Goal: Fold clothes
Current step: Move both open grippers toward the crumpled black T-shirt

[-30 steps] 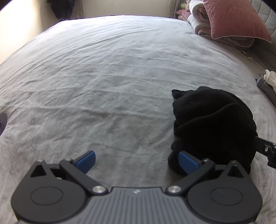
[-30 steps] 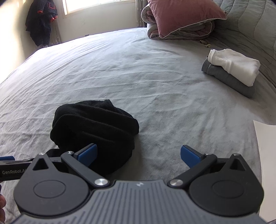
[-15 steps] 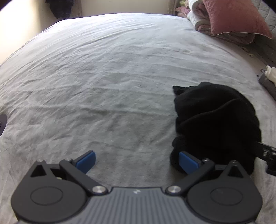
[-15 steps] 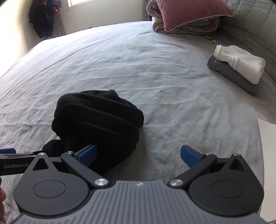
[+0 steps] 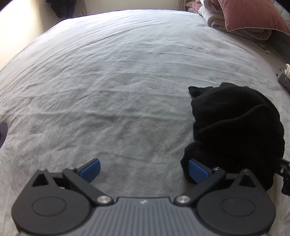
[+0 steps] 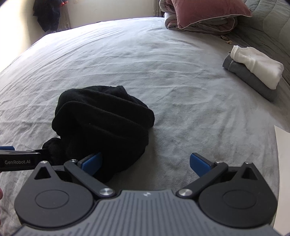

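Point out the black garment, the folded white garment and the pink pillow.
black garment (image 6: 103, 123), right wrist view, middle of the heap.
folded white garment (image 6: 257, 65), right wrist view, top face.
pink pillow (image 6: 204, 10), right wrist view, front face.

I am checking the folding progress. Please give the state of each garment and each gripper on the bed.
black garment: bunched in a heap, not folded
white garment: folded, on top of the grey one
grey garment: folded, lies under the white one
left gripper: open, holds nothing
right gripper: open, holds nothing

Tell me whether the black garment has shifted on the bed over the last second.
Cannot tell: the black garment keeps its shape; both cameras drift, and its gap to the folded stack looks alike.
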`<action>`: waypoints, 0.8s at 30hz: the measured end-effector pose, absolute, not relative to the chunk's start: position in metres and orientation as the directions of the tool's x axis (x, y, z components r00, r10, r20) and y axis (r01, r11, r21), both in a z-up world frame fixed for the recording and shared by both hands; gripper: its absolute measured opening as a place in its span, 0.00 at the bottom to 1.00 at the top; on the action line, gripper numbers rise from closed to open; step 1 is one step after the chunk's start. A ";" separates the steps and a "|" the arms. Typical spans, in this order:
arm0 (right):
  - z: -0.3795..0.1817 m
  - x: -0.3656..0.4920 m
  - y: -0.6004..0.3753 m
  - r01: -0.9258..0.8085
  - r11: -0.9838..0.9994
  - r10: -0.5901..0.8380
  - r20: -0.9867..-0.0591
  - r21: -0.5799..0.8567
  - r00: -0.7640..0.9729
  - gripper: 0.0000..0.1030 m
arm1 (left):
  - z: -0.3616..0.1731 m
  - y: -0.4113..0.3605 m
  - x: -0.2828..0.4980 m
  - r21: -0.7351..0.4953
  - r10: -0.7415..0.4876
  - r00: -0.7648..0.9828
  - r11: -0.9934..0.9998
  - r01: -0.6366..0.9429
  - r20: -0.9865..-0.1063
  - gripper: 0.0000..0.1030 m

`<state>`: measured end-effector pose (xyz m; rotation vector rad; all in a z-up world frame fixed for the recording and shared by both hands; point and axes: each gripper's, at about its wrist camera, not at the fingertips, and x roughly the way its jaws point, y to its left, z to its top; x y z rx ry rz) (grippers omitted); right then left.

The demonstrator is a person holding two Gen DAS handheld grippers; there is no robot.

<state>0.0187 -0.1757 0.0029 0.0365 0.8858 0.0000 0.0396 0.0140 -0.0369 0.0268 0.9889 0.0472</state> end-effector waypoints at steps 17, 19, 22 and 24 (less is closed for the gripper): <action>-0.022 0.028 -0.173 -0.026 1.000 0.012 -0.835 -0.003 0.550 1.00 | -0.055 0.008 0.037 0.092 0.066 0.577 0.996 0.017 -0.814 1.00; -0.025 0.028 -0.177 -0.031 0.999 0.029 -0.836 0.015 0.548 1.00 | -0.055 0.009 0.036 0.086 0.059 0.581 0.996 0.019 -0.812 1.00; -0.029 0.026 -0.180 -0.040 0.999 0.052 -0.832 0.036 0.552 1.00 | -0.055 0.009 0.036 0.081 0.056 0.586 0.997 0.016 -0.809 1.00; -0.030 0.023 -0.179 -0.061 0.998 0.054 -0.824 0.024 0.564 1.00 | -0.055 0.009 0.035 0.082 0.057 0.589 0.996 0.016 -0.806 1.00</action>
